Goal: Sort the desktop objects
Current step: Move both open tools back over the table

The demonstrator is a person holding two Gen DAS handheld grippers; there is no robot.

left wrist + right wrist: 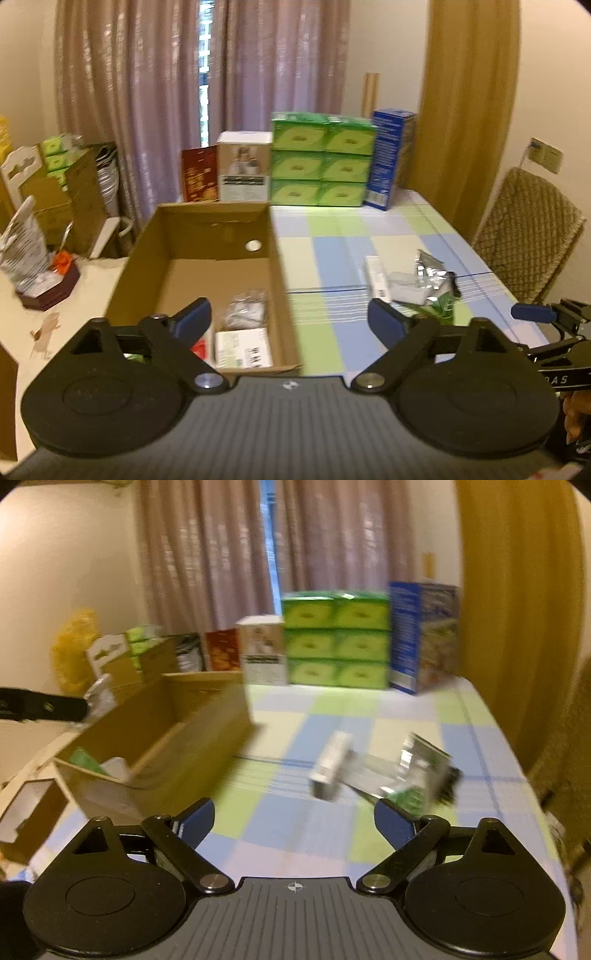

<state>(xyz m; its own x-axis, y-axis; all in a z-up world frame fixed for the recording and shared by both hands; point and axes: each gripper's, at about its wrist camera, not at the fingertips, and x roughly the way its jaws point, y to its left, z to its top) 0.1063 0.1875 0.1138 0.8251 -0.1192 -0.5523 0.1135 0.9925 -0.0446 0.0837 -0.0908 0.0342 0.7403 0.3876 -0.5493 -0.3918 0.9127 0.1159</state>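
Note:
An open cardboard box (207, 229) stands on the table's left part and holds a white packet (242, 349), a clear wrapped bundle (246, 310) and something red. My left gripper (290, 317) hovers open over the box's near right corner, nothing between its fingers. To the right, on the checked cloth, lie a white slim box (376, 275), a silver foil pouch (430, 271) and a green packet (437, 312). In the right wrist view my right gripper (293, 818) is open and empty above the cloth, short of the white slim box (330, 768) and foil pouch (424, 764).
Stacked green boxes (321, 164), a blue carton (388, 158), a white carton (243, 166) and a red packet (199, 173) line the table's far edge. A woven chair (528, 229) stands at the right. Boxes and bags crowd the left side (55, 206). A small open carton (29, 816) sits near left.

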